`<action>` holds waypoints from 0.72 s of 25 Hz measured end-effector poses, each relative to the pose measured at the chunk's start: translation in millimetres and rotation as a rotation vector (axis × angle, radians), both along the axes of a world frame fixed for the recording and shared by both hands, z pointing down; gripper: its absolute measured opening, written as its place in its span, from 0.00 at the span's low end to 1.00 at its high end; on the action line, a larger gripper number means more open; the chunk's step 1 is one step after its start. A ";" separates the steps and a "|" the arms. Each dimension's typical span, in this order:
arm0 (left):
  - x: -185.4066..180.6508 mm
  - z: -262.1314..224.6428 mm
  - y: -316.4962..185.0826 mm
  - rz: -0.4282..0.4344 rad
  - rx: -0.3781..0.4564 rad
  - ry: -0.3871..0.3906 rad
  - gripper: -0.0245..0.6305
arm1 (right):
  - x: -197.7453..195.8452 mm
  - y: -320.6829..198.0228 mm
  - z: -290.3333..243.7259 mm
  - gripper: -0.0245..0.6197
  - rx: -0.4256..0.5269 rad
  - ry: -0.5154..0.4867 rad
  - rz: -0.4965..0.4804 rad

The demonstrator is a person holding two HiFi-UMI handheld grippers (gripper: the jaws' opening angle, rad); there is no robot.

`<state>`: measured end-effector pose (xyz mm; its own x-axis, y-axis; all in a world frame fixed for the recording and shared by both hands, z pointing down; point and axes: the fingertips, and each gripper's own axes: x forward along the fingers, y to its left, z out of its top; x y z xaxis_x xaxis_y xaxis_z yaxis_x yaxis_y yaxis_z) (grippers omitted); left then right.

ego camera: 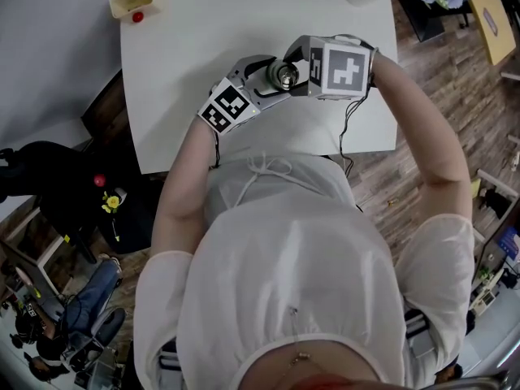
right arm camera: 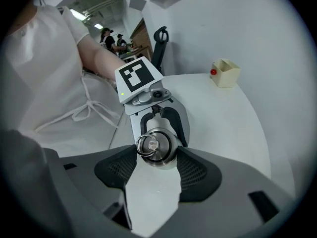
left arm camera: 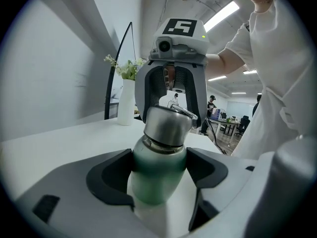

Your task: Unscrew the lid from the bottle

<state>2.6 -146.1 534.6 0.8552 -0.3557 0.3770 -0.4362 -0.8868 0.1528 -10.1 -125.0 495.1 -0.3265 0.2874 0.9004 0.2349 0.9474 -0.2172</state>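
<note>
Two grippers share one green bottle (left arm camera: 156,187) over the white table (ego camera: 187,47), near its front edge.
Left gripper (left arm camera: 161,171) is clamped on the bottle's body just below the neck; right gripper (right arm camera: 156,158) faces the steel lid (right arm camera: 157,148) end-on, pads pressing both its sides.

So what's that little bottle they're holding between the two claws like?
A small bottle, green on the shoulder fading to white lower down, with a brushed-metal lid that carries a wire ring on top. The lid is still on. The left gripper clamps its body; the right gripper grips the lid, both above the white table.
</note>
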 end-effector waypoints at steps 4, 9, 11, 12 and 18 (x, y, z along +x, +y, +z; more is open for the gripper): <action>-0.3 0.5 0.1 0.003 -0.004 0.004 0.59 | -0.6 -0.1 0.6 0.45 0.037 -0.001 -0.044; -0.2 1.5 1.1 -0.001 -0.015 0.003 0.59 | 6.8 5.4 1.8 0.58 0.011 -0.031 0.163; -0.8 1.3 1.1 0.000 -0.013 0.002 0.59 | 9.9 4.3 2.9 0.58 -0.001 -0.044 0.280; -0.8 1.4 1.2 0.001 -0.014 0.001 0.59 | 10.8 1.2 3.3 0.57 -0.006 -0.054 0.350; 0.1 0.3 1.4 -0.003 -0.022 0.004 0.59 | 1.6 -9.7 -8.1 0.50 -0.103 -0.119 0.739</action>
